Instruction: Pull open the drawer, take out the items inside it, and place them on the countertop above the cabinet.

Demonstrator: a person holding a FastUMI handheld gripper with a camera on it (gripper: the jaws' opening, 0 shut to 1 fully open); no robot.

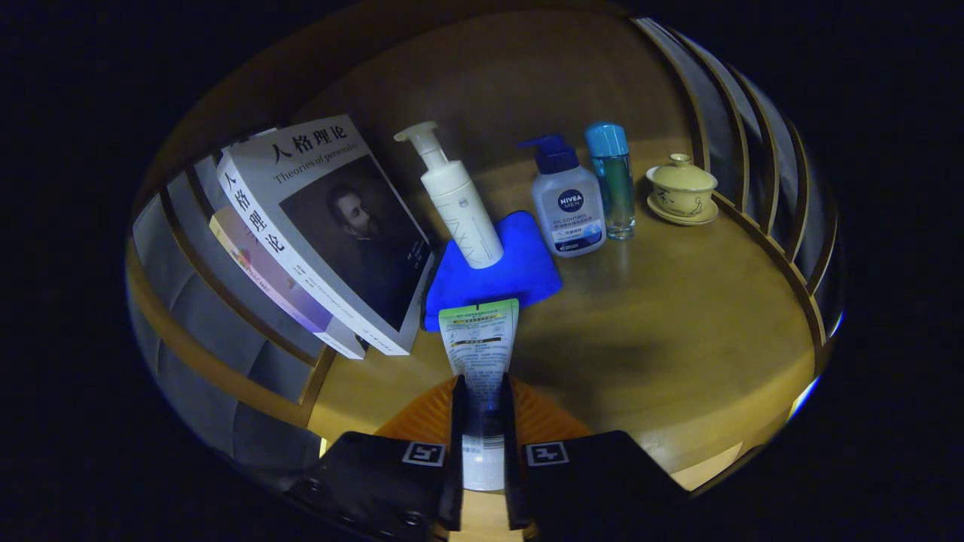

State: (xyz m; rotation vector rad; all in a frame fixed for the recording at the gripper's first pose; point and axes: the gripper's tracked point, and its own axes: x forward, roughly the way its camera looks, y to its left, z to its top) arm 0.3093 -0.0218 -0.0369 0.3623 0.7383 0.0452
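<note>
The gripper [482, 421] clamps a white tube [480, 354] between both fingers (flat end forward) above the wooden countertop [678, 324], just short of the blue cloth [520, 271] under a pump bottle [456, 199].

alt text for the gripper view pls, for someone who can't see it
The gripper is shut on a tube, held over a wooden countertop. Just beyond its fingers lies a blue cloth with a white pump bottle on it. Leaning books stand to one side; a second pump bottle, a blue-capped bottle and a lidded cup stand to the other.
</note>
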